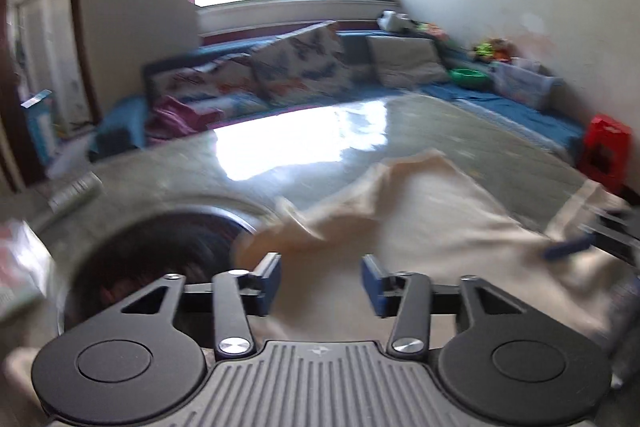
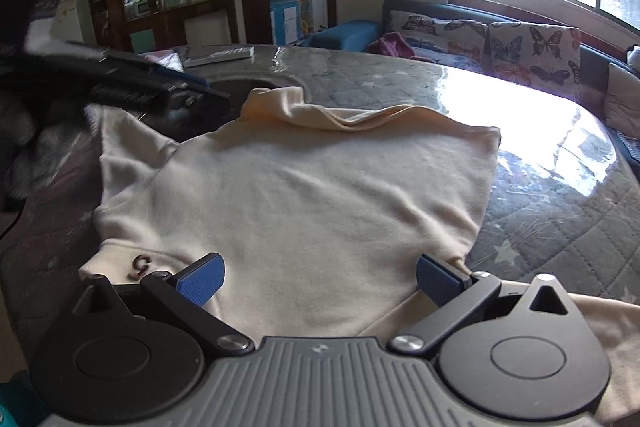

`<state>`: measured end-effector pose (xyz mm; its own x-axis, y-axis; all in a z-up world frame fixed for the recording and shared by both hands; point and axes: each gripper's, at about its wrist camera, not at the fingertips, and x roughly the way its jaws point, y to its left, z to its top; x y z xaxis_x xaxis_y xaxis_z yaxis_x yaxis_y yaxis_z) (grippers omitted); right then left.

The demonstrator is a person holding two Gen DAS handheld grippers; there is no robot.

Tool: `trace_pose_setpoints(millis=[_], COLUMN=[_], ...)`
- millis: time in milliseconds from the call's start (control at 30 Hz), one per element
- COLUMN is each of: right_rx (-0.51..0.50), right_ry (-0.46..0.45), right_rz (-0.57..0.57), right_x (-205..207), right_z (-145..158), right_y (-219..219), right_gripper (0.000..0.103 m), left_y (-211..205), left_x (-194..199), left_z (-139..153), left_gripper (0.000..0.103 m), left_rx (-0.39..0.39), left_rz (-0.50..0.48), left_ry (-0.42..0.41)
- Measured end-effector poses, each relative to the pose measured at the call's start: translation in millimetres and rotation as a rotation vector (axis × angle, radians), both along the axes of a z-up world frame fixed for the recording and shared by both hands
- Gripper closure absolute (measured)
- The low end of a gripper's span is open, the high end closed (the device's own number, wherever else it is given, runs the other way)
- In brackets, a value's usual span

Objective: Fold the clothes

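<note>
Cream sweatshirt [image 2: 304, 187] is spread on the quilted table [image 2: 560, 219]. Right gripper [image 2: 320, 277] gapes wide above it; left gripper [image 1: 320, 287] is apart too, holding nothing. Left view's blurry, but its sleeve probably overhangs the table's round hole [image 1: 160, 247] and could slip in.

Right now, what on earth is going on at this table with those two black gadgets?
A person is folding a cream sweatshirt spread on a grey quilted table, using a hand-held gripper in each hand. The right gripper sits over the near edge of the garment, jaws wide open, gripping nothing. The left gripper is also open, above the cloth's far side. One edge is already turned over.
</note>
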<state>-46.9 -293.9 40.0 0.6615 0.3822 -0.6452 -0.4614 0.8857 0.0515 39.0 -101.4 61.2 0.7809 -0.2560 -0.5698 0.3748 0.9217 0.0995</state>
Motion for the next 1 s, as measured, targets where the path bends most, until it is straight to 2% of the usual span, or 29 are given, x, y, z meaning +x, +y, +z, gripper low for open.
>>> trace_pose_setpoints(millis=[67,133,300,367,400,433,500,567,600,667,700,767,867,1000], right_rx=[0.012,0.019,-0.003,-0.008,-0.008,-0.006,-0.004,-0.011,-0.013,-0.007,0.004,0.037,0.095,0.075], right_ry=[0.003,0.007,-0.002,-0.005,-0.006,-0.006,-0.005,-0.005,-0.004,0.005,0.014,0.028,0.049,0.049], right_rz=[-0.005,-0.006,0.01,0.018,0.02,0.021,0.026,0.032,0.034,0.038,0.04,0.044,0.043,0.023], right_x=[3.1,5.2,5.5,4.8,4.7,4.7,4.7,4.5,4.5,5.3,6.1,10.2,25.4,61.6], right_z=[-1.7,-3.5,-8.1,-8.7,-8.8,-8.9,-9.8,-9.6,-9.3,-7.3,-5.3,1.0,13.5,21.6], right_y=[-3.1,-4.8,-3.1,-2.5,-2.8,-3.2,-3.8,-2.3,-2.2,-3.3,-4.8,-9.9,-19.4,-25.9], right_gripper=[0.0,0.0,0.0,0.0,0.0,0.0,0.0,0.0,0.0,0.0,0.0,0.0,0.0,0.0], left_y=[-0.6,-4.1,-11.9,-13.6,-12.6,-10.8,-3.1,6.6,13.4,27.6,32.9,36.9,25.2,0.8], left_x=[22.1,40.7,80.9,88.5,92.4,96.6,105.8,115.1,119.5,128.2,128.0,121.1,106.6,106.1], left_z=[2.5,-4.9,-25.7,-32.3,-33.8,-33.7,-31.5,-30.0,-30.4,-31.2,-30.7,-27.4,-24.1,-31.8], left_gripper=[0.049,0.044,0.043,0.06,0.078,0.086,0.095,0.091,0.087,0.088,0.084,0.075,0.074,0.074], left_rx=[0.026,0.044,0.076,0.08,0.067,0.046,0.038,0.026,0.011,-0.021,-0.041,-0.067,-0.081,-0.094], left_rz=[0.028,0.017,-0.036,-0.072,-0.089,-0.086,0.001,0.112,0.167,0.273,0.289,0.27,0.17,0.044], left_ry=[-0.017,0.009,0.093,0.119,0.131,0.136,0.091,0.04,0.038,0.044,0.046,0.048,0.064,0.133])
